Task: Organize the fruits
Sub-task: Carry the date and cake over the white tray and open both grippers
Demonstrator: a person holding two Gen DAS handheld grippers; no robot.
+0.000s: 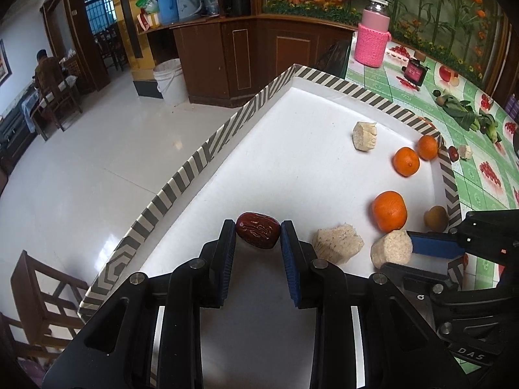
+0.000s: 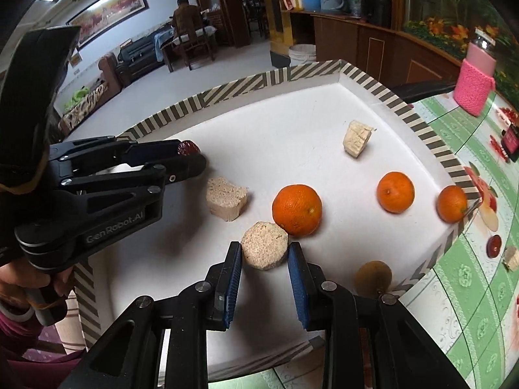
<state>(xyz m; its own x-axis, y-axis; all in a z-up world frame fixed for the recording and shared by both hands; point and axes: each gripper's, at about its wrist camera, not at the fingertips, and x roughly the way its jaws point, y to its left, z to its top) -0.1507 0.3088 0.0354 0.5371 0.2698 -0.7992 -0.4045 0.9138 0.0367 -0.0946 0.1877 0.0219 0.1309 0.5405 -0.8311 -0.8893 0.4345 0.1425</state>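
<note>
A white tray (image 1: 292, 162) with a striped rim holds the fruit. My left gripper (image 1: 258, 234) is shut on a red date (image 1: 258, 230) low over the tray; it also shows in the right wrist view (image 2: 189, 152). My right gripper (image 2: 264, 251) is shut on a beige cake piece (image 2: 264, 249), seen in the left wrist view too (image 1: 391, 248). A big orange (image 2: 296, 209) sits just beyond it. Two smaller oranges (image 2: 395, 192) (image 2: 451, 203) lie to the right. A brown kiwi (image 2: 372, 277) lies by the near rim.
Two more beige cake pieces (image 2: 226, 201) (image 2: 356, 142) lie on the tray. On the green tablecloth (image 1: 470, 175) are a pink bottle (image 1: 373, 37), leafy greens (image 1: 467, 115), another date (image 2: 494, 245) and a cake piece (image 2: 512, 259). The tray's left side overhangs the floor.
</note>
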